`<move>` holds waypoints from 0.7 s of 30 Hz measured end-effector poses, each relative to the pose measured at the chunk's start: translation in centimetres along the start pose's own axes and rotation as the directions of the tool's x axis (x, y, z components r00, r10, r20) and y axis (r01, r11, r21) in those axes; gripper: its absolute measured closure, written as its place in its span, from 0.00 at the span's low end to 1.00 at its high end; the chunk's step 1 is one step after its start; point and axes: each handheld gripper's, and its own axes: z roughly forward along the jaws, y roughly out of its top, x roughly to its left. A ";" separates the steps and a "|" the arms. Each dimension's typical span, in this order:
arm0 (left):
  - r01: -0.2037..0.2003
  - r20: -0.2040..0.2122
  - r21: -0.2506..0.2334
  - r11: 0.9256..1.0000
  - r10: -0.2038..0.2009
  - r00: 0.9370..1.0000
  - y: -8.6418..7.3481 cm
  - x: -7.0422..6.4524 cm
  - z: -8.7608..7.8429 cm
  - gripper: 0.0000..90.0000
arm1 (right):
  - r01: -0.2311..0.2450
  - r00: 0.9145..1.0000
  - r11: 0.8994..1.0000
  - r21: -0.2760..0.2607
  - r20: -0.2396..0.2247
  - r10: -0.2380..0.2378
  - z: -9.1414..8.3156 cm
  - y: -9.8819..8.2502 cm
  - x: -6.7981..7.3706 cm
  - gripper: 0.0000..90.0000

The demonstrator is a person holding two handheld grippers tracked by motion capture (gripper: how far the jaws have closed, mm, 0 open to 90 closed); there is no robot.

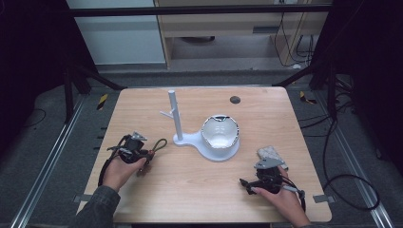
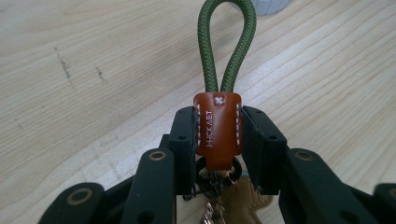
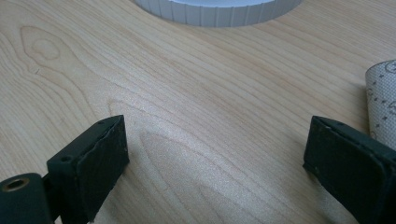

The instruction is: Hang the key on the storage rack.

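the left gripper [image 2: 217, 140] is closed on the keychain's leather tab [image 2: 218, 128]; its green loop [image 2: 228, 44] points ahead toward the white stand [image 1: 177, 118]. the right gripper [image 3: 215, 158] rests wide open, holding nothing.

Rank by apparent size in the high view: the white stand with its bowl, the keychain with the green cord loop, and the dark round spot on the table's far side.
Largest to smallest:
1. white stand with its bowl, clearly largest.
2. keychain, held in the left gripper, partly hidden by it.
3. dark round spot, smallest; it lies farther away, but the gap looks real.
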 end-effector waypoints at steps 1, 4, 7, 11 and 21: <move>0.004 0.002 -0.022 1.000 -0.004 1.000 -0.1 -0.1 -0.3 0.73 | 0.000 1.000 1.000 0.000 0.000 0.000 0.0 0.0 0.0 0.07; -0.007 0.009 -0.065 0.998 0.008 1.000 -0.4 -0.4 -1.4 0.73 | 0.000 1.000 1.000 0.000 0.000 0.000 0.0 0.0 0.0 0.07; -0.019 0.009 -0.103 0.994 0.020 1.000 -0.5 -0.9 -2.2 0.73 | 0.000 1.000 1.000 0.000 0.000 0.000 0.0 0.0 0.0 0.07; -0.028 0.013 -0.153 0.988 0.030 0.999 -0.5 -1.5 -3.2 0.73 | 0.000 1.000 1.000 0.000 0.000 0.000 0.0 0.0 0.0 0.07; -0.038 0.020 -0.248 0.968 0.044 0.999 0.0 -2.6 -4.8 0.73 | 0.000 1.000 1.000 0.000 0.000 0.000 0.0 0.0 0.0 0.07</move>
